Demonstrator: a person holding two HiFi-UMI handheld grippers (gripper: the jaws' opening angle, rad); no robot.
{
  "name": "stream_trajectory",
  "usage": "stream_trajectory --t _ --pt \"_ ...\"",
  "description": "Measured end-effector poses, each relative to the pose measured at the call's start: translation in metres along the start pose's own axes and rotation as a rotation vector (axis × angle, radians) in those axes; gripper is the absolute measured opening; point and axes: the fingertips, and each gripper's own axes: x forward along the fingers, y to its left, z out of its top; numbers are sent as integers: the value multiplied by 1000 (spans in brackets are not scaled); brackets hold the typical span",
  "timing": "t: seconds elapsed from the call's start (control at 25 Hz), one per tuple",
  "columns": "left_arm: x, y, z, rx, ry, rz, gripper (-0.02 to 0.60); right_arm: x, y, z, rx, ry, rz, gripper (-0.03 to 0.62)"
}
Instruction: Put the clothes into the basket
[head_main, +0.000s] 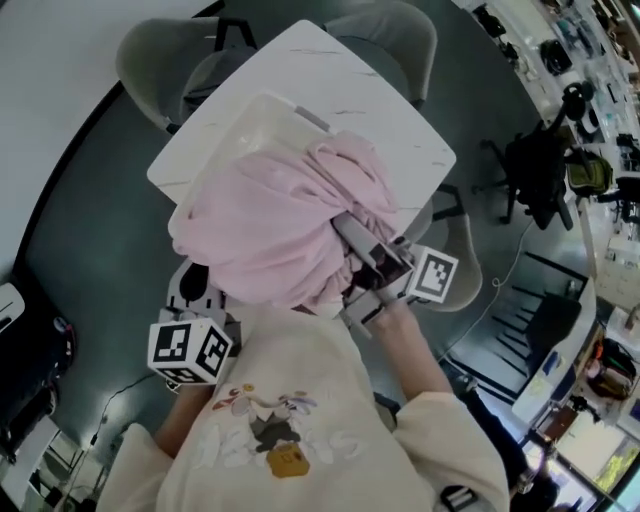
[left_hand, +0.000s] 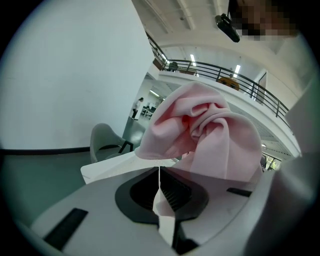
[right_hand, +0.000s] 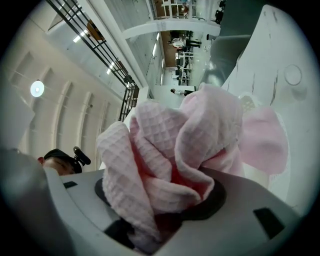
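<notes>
A pink garment hangs bunched over a white basket that stands on the white table. It hides most of the basket. My left gripper sits at the garment's near left edge, its jaws under the cloth. In the left gripper view this gripper is shut on a thin fold of the garment. My right gripper reaches into the garment from the near right. Its jaws are shut on a thick wad of the waffle-textured garment.
Grey chairs stand round the table at the far left, the far side and the right. A black office chair is farther right on the dark floor. The person's cream sweatshirt fills the near edge.
</notes>
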Motion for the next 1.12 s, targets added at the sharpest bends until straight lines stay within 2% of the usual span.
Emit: stream_trajectory --t 0.32,0.52,0.8,1.12 --pt "-27 13 -14 -67 -46 123 15 29 -10 -9 26 129 30 261" --pt "-38 20 -24 -108 -72 175 15 44 -21 -12 44 246 48 262" --pt "-45 22 -41 -126 -79 199 15 55 -43 -14 0 382 -9 264" --pt "-36 10 -41 -96 -82 182 15 47 -53 -16 -43 462 -50 264"
